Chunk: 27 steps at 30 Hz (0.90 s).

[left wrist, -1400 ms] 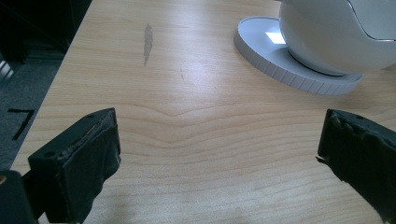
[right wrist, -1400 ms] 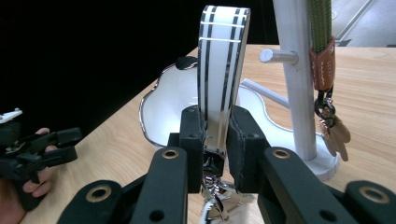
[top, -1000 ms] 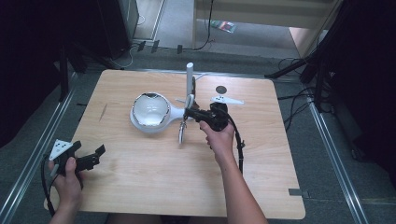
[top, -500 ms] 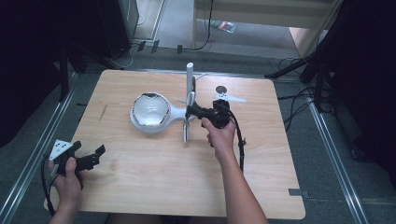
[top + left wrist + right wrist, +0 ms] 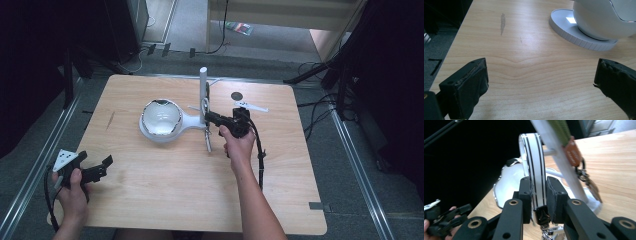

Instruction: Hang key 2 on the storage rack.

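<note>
Right gripper [image 5: 539, 195] clamped on striped strap [image 5: 535, 170], lifting its loop off stand peg [image 5: 550, 152]; left gripper [image 5: 541, 82] open, idle.

White strap with 2 black stripes [image 5: 535, 167], white bowl-shaped stand [image 5: 161, 120], orange tag [image 5: 572, 151], pale wood-grain table [image 5: 165, 190].

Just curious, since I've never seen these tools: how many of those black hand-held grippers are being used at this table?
2. The left gripper hovers over the table's near-left corner, jaws open and empty. The right gripper is at the white stand mid-table, shut on a white strap with black stripes.
</note>
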{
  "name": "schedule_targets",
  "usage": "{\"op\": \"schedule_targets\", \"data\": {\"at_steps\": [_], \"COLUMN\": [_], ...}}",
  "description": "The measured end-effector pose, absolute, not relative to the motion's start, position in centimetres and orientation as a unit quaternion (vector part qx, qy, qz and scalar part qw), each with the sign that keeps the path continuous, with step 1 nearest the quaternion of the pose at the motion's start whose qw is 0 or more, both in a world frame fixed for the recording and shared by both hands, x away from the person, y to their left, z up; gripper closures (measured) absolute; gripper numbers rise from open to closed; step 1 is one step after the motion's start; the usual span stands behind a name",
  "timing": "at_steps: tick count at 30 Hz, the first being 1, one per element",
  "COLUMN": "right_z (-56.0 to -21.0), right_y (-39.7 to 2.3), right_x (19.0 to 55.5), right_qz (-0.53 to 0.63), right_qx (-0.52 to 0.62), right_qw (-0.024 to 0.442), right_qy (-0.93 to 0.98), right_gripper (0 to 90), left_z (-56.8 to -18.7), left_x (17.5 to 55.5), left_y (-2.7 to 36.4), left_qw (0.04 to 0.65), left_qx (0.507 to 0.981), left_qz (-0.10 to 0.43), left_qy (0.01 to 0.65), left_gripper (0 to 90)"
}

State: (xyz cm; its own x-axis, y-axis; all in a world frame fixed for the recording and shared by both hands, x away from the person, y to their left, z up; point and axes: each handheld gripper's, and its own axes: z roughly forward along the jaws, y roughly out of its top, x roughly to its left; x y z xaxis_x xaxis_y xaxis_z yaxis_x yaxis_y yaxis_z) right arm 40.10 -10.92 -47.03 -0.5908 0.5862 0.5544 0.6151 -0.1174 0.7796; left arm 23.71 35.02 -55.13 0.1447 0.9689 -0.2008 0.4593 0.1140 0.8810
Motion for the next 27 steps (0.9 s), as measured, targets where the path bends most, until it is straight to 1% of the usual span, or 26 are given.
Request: {"op": "schedule_targets", "data": {"at_steps": [5, 7, 12, 14, 16, 18, 21, 24, 26, 27], "right_z": [-47.1, -47.1, -47.1, -47.1, -47.1, -46.9, -46.7, -46.4, -46.3, -46.1], "right_y": [-10.8, -10.5, -10.1, -9.9, -9.7, -9.5, -9.4, -9.5, -9.6, -9.6], "right_x": [40.2, 40.2, 40.2, 40.3, 40.3, 40.2, 40.1, 39.8, 39.6, 39.5], "right_qz": [-0.583, -0.576, -0.563, -0.559, -0.554, -0.545, -0.541, -0.537, -0.535, -0.531], "right_qx": [-0.469, -0.476, -0.493, -0.493, -0.500, -0.505, -0.503, -0.499, -0.494, -0.493], "right_qw": [0.002, -0.013, -0.025, -0.037, -0.047, -0.064, -0.084, -0.096, -0.106, -0.114], "right_qy": [-0.663, -0.665, -0.663, -0.665, -0.664, -0.666, -0.668, -0.673, -0.677, -0.680], "right_gripper": [75.8, 75.0, 73.7, 72.8, 69.9, 63.9, 58.1, 56.4, 53.3, 50.3], "left_z": [-55.1, -55.1, -55.1, -55.1, -55.1, -55.1, -55.1, -55.1, -55.1, -55.1], "left_x": [23.7, 23.7, 23.7, 23.7, 23.7, 23.7, 23.7, 23.7, 23.7, 23.7], "left_y": [35.0, 35.0, 35.0, 35.0, 35.0, 35.0, 35.0, 35.0, 35.0, 35.0], "left_qw": [0.455, 0.455, 0.456, 0.455, 0.456, 0.456, 0.456, 0.455, 0.455, 0.455], "left_qx": [0.605, 0.605, 0.604, 0.604, 0.604, 0.604, 0.604, 0.604, 0.605, 0.605], "left_qz": [0.280, 0.280, 0.279, 0.279, 0.279, 0.279, 0.280, 0.279, 0.279, 0.279], "left_qy": [0.591, 0.591, 0.591, 0.592, 0.591, 0.592, 0.591, 0.592, 0.591, 0.591], "left_gripper": [0.0, 0.0, 0.0, 0.0, 0.0, 0.0, 0.0, 0.0, 0.0, 0.0]}}
